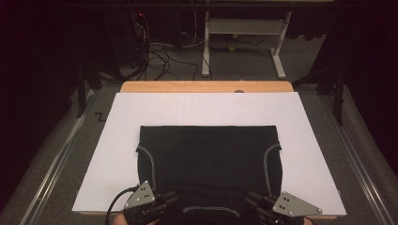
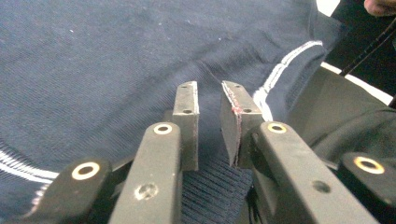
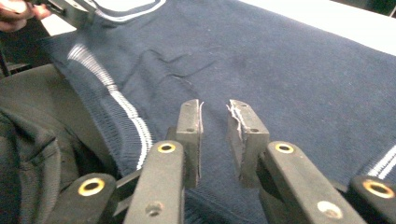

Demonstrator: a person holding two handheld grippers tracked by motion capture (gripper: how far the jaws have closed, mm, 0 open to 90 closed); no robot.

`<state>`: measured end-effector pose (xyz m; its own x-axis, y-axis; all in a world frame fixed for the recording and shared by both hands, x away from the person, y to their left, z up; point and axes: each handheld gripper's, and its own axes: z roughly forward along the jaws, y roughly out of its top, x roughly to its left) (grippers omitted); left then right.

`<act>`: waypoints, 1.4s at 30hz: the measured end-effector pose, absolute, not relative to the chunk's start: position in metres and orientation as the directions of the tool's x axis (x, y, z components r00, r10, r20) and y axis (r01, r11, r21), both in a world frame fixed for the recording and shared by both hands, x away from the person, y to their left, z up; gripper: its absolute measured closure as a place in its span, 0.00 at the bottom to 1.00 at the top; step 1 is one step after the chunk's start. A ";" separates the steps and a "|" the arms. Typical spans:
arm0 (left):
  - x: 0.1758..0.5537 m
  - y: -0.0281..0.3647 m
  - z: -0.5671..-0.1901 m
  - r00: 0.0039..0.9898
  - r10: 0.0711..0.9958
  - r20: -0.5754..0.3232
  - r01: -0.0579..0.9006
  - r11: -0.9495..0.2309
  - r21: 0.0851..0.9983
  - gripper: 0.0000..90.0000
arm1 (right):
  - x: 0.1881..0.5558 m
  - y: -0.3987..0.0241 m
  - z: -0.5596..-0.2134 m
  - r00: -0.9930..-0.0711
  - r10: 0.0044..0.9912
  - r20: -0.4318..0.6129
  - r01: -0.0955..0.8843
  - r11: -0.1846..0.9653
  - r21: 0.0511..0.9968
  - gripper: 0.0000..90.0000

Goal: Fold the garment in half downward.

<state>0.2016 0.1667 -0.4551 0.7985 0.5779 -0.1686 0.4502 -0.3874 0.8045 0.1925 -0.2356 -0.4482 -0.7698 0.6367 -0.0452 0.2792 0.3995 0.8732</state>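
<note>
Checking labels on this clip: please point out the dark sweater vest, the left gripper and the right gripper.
dark sweater vest (image 1: 206,150), high view, middle of the front panel.
left gripper (image 2: 208,100), left gripper view, gap midway between its fingertips.
right gripper (image 3: 215,116), right gripper view, gap midway between its fingertips.

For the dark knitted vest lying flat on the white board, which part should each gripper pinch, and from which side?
Judging by its pose, the near shoulder edges of the vest, beside the white-trimmed armholes, approached from the person's side. The body lies flat with nothing to bite, while these ribbed edges sit nearest the left gripper and right gripper and offer a free border to slide a jaw under.
</note>
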 end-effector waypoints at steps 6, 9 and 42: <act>0.208 0.172 -0.458 0.779 0.606 -0.163 0.455 -0.367 0.812 0.69 | 0.199 -0.239 -0.451 -0.746 0.665 -0.034 0.300 0.382 0.874 0.79; 0.213 0.176 -0.459 0.764 0.622 -0.171 0.461 -0.341 0.819 0.59 | 0.203 -0.240 -0.452 -0.729 0.683 -0.029 0.313 0.372 0.874 0.76; 0.342 0.220 -0.431 0.650 0.732 -0.203 0.448 -0.153 0.881 0.03 | 0.305 -0.245 -0.437 -0.559 0.829 0.011 0.337 0.215 0.917 0.10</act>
<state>0.3423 0.2197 -0.4307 0.6501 0.7321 -0.2034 0.4480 -0.1531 0.8808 0.3052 -0.2449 -0.4371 -0.5590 0.8291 0.0114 0.3371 0.2147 0.9166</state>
